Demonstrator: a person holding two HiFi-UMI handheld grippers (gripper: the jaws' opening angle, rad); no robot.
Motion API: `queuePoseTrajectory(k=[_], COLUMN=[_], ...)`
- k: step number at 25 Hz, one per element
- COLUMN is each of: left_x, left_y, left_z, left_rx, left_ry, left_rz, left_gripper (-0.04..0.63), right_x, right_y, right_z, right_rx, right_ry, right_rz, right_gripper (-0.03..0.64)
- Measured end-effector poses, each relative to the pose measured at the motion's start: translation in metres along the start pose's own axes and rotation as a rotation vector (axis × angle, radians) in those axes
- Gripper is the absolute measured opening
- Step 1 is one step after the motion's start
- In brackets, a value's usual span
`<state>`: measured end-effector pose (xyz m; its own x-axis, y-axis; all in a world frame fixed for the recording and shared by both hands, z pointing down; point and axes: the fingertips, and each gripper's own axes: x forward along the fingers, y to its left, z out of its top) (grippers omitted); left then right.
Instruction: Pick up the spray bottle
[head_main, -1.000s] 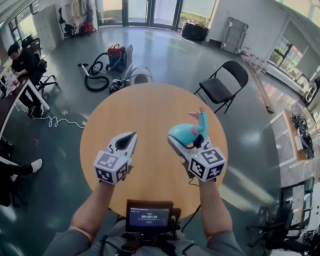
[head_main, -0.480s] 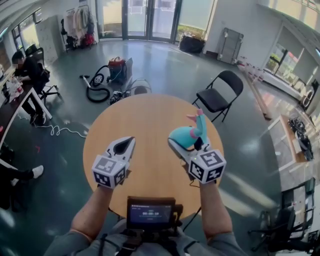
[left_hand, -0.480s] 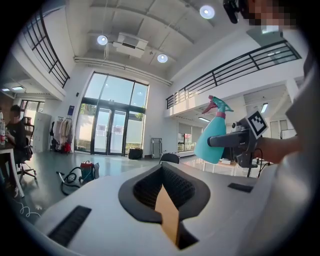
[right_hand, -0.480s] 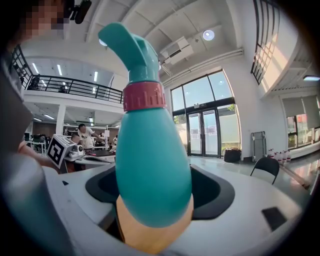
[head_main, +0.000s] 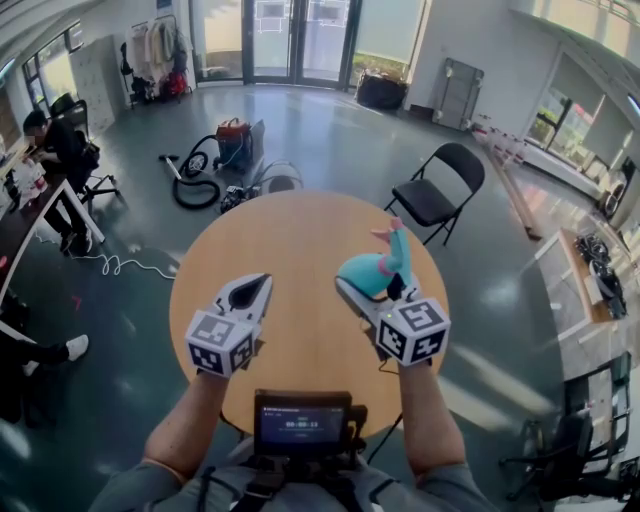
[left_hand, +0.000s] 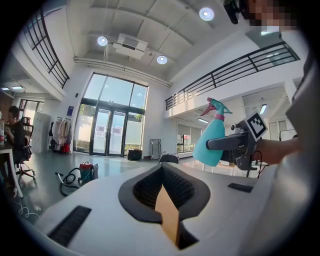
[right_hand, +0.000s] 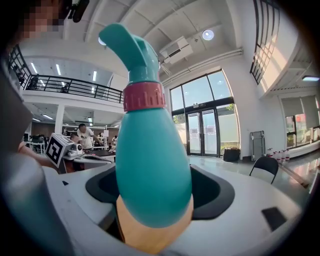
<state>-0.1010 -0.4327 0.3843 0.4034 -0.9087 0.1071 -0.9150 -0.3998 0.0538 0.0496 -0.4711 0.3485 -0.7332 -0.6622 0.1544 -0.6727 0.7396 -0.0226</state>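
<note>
Polished grey floor runs through a tall, glazed hall, with double glass doors (head_main: 275, 35) at the far end. A round wooden worktop (head_main: 300, 230) stands in the middle of the head view. Beyond it are a black folding chair (head_main: 440, 185) to the right and a red vacuum cleaner (head_main: 228, 115) with its coiled hose to the left. A seated person (head_main: 55, 140) is at a desk near the left wall.

Over the right part of the worktop, the right claw (head_main: 365, 292) is clamped on the spray bottle (head_main: 375, 268). In the right gripper view the teal body (right_hand: 150, 165) fills the space between the jaws of that claw (right_hand: 150, 220). The bottle stands upright, with a pink collar and a teal trigger head above. It seems to be off the wood, with tan worktop showing beneath its rounded base, though no view shows the gap clearly.

The left claw (head_main: 255, 285) hangs over the left part of the worktop, well apart from the bottle. Its own view shows the jaws (left_hand: 165, 200) brought together with nothing between them, only a thin sliver of tan surface visible through the slit. From that view the bottle (left_hand: 212, 140) appears off to the right, gripped in the other claw.

A small dark screen (head_main: 300, 425) sits at the person's chest, at the bottom of the head view.
</note>
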Motion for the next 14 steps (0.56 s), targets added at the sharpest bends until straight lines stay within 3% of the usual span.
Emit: queuePoseTrajectory(k=[14], left_x=[-0.006], left_y=[0.004], left_z=[-0.008], left_rx=[-0.03], left_ry=[0.012], left_rz=[-0.01], left_gripper=[0.005], right_x=[-0.001], right_y=[0.009], right_z=[-0.013], right_rx=[0.003], right_ry=[0.035], right_rz=[-0.006], right_gripper=[0.41])
